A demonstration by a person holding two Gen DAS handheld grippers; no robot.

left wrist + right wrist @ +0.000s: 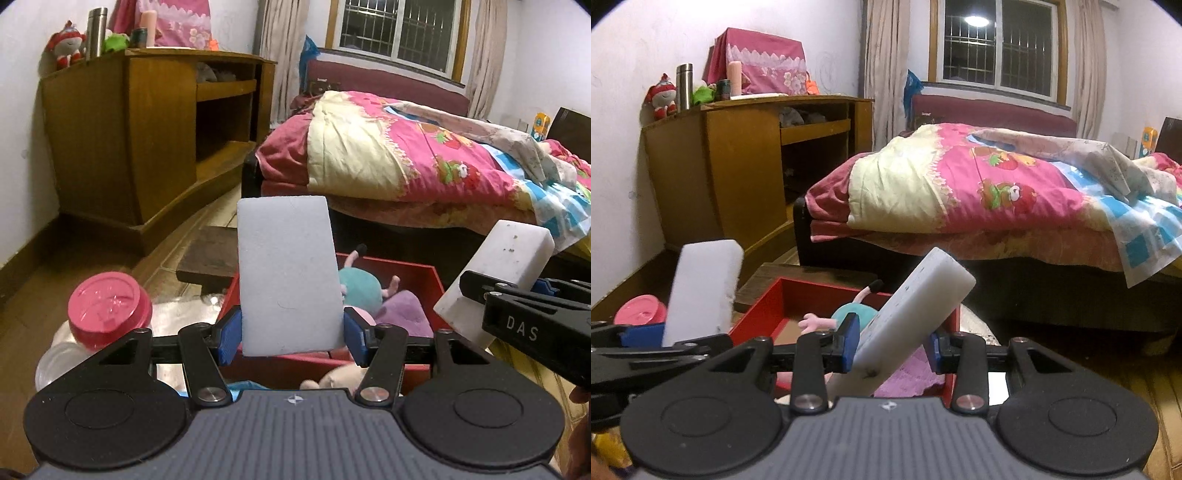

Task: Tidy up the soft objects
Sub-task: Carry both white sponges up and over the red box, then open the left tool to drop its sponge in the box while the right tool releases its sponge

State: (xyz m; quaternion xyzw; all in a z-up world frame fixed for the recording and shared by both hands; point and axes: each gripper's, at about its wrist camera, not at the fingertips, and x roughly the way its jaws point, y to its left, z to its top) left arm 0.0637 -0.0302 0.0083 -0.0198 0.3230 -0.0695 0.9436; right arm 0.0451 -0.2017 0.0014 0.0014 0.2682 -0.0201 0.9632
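Left gripper [293, 334] fingers clamp a white sponge [290, 273] upright by its long edges. Right gripper [892, 345] fingers, narrow, pinch a second sponge [912, 314], tilted. Both sit above the red box [430, 280] holding plush toys [360, 288], likely ready to drop in.

Left wrist cam: sits behind left claw [293, 334], looks forward and slightly down, close over red box [430, 275]. Right wrist cam: same setup behind right claw [892, 345], offset to right. Shared: box, wooden cabinet [110, 147], bed [406, 162], window [395, 33]; each sees other claw.
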